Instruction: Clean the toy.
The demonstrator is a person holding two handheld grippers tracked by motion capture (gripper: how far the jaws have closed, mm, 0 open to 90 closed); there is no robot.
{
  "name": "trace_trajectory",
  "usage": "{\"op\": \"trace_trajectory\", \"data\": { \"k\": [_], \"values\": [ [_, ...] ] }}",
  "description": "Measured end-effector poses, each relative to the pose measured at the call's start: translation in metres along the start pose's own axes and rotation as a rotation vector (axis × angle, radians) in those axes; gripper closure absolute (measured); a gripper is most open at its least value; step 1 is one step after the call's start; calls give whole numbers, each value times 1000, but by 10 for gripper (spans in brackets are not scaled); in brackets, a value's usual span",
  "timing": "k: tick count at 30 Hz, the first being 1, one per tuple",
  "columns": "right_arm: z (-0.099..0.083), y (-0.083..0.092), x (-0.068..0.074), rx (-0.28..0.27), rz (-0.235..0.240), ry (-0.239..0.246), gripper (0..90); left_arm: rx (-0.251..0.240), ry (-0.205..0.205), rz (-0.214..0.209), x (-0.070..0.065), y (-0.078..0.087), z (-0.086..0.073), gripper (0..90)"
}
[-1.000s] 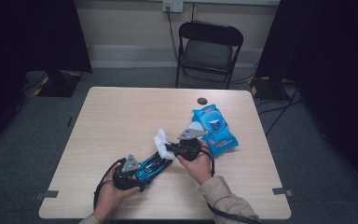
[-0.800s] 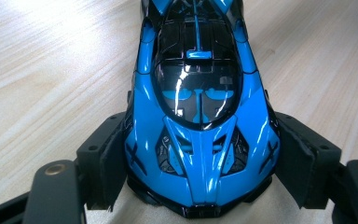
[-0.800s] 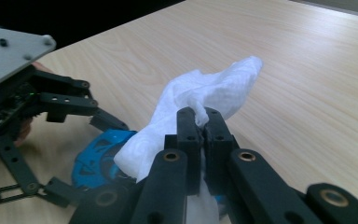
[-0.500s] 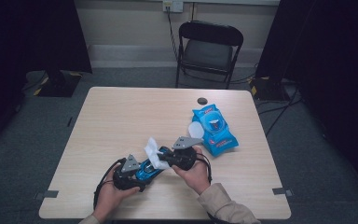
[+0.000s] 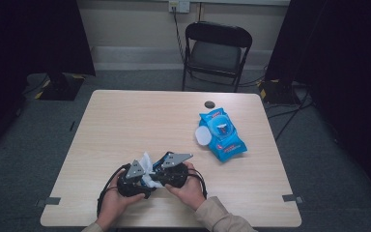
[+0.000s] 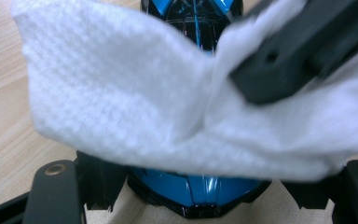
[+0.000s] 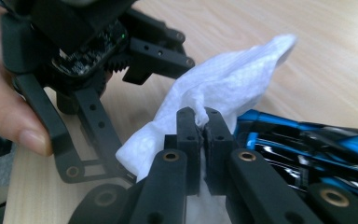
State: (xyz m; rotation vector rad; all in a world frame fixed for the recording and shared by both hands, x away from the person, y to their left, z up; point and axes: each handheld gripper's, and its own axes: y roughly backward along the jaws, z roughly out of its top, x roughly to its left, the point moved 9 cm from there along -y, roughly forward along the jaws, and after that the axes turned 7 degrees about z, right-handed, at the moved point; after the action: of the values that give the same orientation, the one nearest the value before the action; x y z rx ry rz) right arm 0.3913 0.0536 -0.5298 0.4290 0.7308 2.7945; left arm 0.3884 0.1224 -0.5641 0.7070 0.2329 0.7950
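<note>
white textured wipe point(image 7: 223, 93) pinched at a bunched fold between the closed jaws of the right tongs point(image 7: 200, 122), draped over the glossy blue and black toy car point(image 7: 307, 144). in the left gripper view, same wipe point(image 6: 121, 93) spread across the car point(image 6: 196, 189), hiding most of its body, with one black jaw of the right tongs pressing into the cloth from the upper right. car gripped by its sides between the jaws of the left tongs point(image 6: 196, 196), jaws set fairly wide around it. from above, wipe point(image 5: 146, 162) wedged between the left tongs point(image 5: 142, 180) and the right tongs point(image 5: 162, 166), all close together near the front edge of the pale wooden desk point(image 5: 125, 121). farther right and well apart, a blue plastic wipe packet point(image 5: 224, 137) with its white round lid flipped open; beyond it a small dark round disc point(image 5: 209, 104) near the far edge. behind the desk, a black folding chair point(image 5: 217, 50).

compared with a second ago: right tongs and wipe shifted leftward and nearer, from beside the blue packet to right over the car; left tongs and car in the same place; grip on the wipe unchanged.
</note>
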Motion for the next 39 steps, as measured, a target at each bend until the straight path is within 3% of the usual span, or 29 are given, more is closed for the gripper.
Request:
{"op": "trace_trajectory", "data": {
  "k": [12, 16, 27, 39],
  "values": [
    [-6, -14, 3, 41, 38, 20, 877, 0, 0, 0, 0, 0, 0, 256],
    [-7, -15, 2, 45, 52, 1, 877, 0, 1, 0, 0, 0, 0, 256],
    [-6, -14, 0, 45, 31, 5, 877, 0, 2, -1, 0, 0, 0, 256],
    [-2, 1, -18, 20, -17, -23, 877, 0, 0, 0, 0, 0, 0, 256]
  ]
}}
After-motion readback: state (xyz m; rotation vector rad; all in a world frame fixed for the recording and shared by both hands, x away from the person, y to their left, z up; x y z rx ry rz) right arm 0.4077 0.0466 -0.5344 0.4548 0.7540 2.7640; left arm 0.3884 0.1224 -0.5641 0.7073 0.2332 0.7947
